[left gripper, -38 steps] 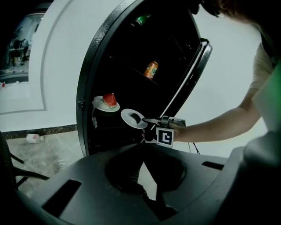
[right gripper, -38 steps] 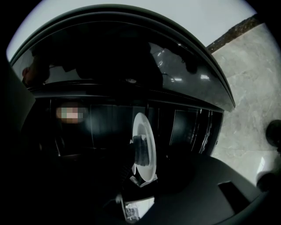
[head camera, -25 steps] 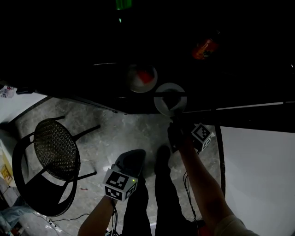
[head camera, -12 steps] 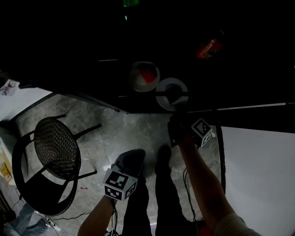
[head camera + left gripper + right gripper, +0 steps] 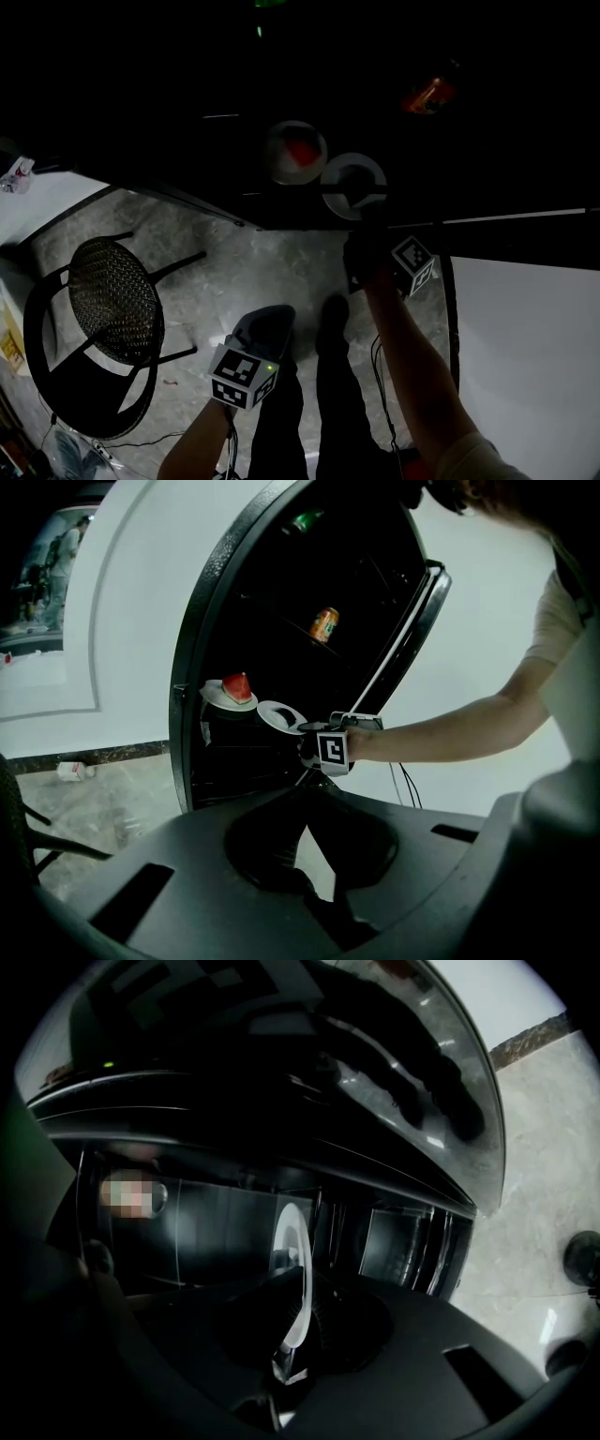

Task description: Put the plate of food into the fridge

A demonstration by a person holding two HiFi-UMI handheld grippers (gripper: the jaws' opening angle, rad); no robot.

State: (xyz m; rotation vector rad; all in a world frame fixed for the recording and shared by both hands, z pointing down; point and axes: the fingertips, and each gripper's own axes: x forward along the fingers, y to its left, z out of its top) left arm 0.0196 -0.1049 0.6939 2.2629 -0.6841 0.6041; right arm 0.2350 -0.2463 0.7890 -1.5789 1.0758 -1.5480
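Observation:
A white plate (image 5: pixel 353 178) stands at the mouth of the dark open fridge (image 5: pixel 281 621), and my right gripper (image 5: pixel 362 202) is shut on its near rim. In the right gripper view this plate (image 5: pixel 292 1241) shows edge-on, clamped between the jaws of the right gripper (image 5: pixel 292 1330). Just left of it, a second plate with red food (image 5: pixel 296 152) rests on the fridge shelf; the left gripper view shows that food plate (image 5: pixel 230 691) beside the held plate (image 5: pixel 279 714). My left gripper (image 5: pixel 258 342) hangs low over the floor, away from the fridge, its fingertips together on nothing.
An orange can (image 5: pixel 323 623) lies on a higher fridge shelf, with a green bottle (image 5: pixel 305 520) above it. The fridge door (image 5: pixel 412 630) stands open at the right. A black wire chair (image 5: pixel 112 309) stands on the marble floor at the left. A cable trails below my right arm.
My right gripper has carried the white plate a little farther in toward the fridge shelf. The left gripper has stayed where it was.

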